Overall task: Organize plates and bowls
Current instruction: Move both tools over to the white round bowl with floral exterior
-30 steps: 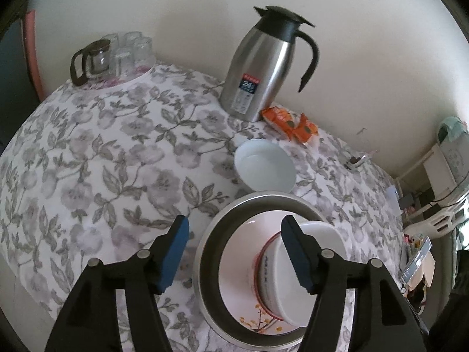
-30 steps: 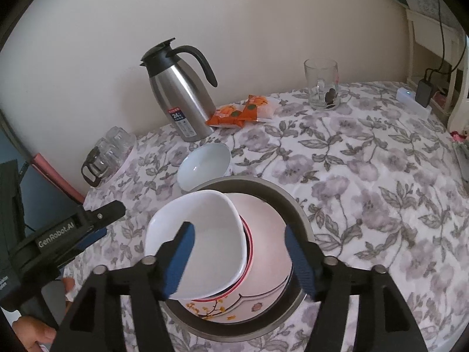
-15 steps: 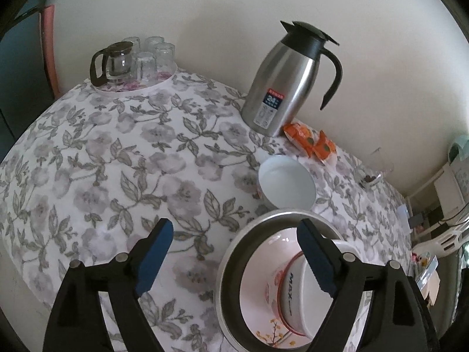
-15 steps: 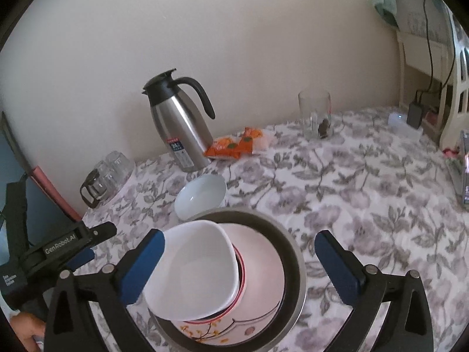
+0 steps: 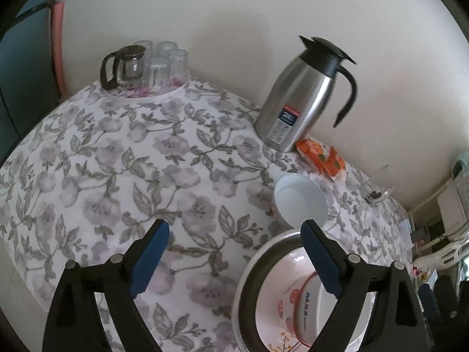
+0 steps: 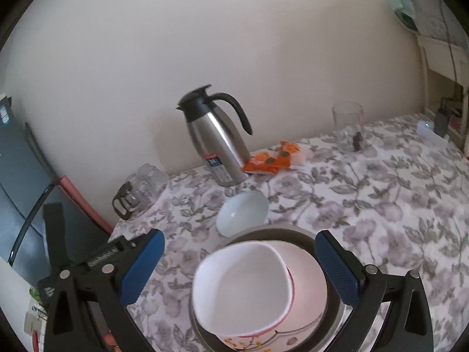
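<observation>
A steel basin (image 6: 293, 233) stands on the flowered tablecloth, holding a floral dish (image 6: 310, 287) with a red-rimmed white bowl (image 6: 243, 287) tilted inside it. Beyond the basin a small white bowl (image 6: 243, 212) sits by itself. My right gripper (image 6: 239, 236) hovers over the basin, open wide, its pads clear of the white bowl. My left gripper (image 5: 234, 228) is to the left of the basin (image 5: 249, 287); its jaws are opening with only tablecloth between them. The small bowl (image 5: 300, 199) lies just past its right finger. The left gripper's body (image 6: 99, 259) shows in the right wrist view.
A steel thermos jug (image 6: 217, 143) and orange snack packets (image 6: 269, 158) stand by the wall. A tray of upturned glasses with a glass pot (image 5: 146, 64) fills the far left corner. A drinking glass (image 6: 347, 123) stands far right. A blue cabinet (image 6: 17, 190) borders the table's left.
Both grippers opened wide. The right one let go of the white bowl and rose, leaving it in the floral dish. The left one slid left, away from the basin.
</observation>
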The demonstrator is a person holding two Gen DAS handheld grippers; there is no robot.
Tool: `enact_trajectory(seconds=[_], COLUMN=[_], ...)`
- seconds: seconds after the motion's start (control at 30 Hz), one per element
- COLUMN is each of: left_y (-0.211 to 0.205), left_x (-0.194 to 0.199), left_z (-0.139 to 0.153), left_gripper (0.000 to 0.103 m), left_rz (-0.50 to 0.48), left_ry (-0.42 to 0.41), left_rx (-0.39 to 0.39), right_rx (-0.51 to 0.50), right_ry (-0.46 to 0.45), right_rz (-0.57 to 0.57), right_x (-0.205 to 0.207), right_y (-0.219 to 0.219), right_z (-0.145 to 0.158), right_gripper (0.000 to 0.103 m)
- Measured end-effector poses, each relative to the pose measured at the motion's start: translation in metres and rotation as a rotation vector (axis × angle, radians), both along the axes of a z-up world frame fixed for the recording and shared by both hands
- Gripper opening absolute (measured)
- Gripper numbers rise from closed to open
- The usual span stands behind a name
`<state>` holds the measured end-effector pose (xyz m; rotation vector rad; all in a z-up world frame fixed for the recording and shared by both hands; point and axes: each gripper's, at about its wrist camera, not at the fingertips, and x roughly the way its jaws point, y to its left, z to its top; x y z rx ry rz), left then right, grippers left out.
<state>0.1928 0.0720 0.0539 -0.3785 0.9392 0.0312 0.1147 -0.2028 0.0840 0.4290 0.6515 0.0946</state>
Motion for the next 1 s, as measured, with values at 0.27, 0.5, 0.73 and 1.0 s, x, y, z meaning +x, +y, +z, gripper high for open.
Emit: enact_trajectory(seconds=[0.27,0.5,0.73,1.0], left_y=[0.025,0.017,-0.003,-0.035], left_x=[0.014,0.050,0.094,0.137], left_z=[0.003,-0.019,-0.047,-0.079], left_gripper=[0.091,0.091,0.083,0.063], left_rz=[0.060,-0.060,-0.147,-0.299], left_ry=[0.000,0.050,0.118,0.177], left_rx=[-0.003,-0.019,-0.058,-0.113], right_rx=[-0.033,-0.098,0.009,0.106], right_ry=[0.003,0.094,0.222,0.328], right_rz=[0.031,0.048,0.067,0.224], right_x=[0.033,0.070,0.115,0.161], right_y=[-0.002,-0.042,-0.077,-0.065], right_z=[0.012,-0.007,-0.059,-0.122], right_gripper=[0.103,0.102,0.091,0.066])
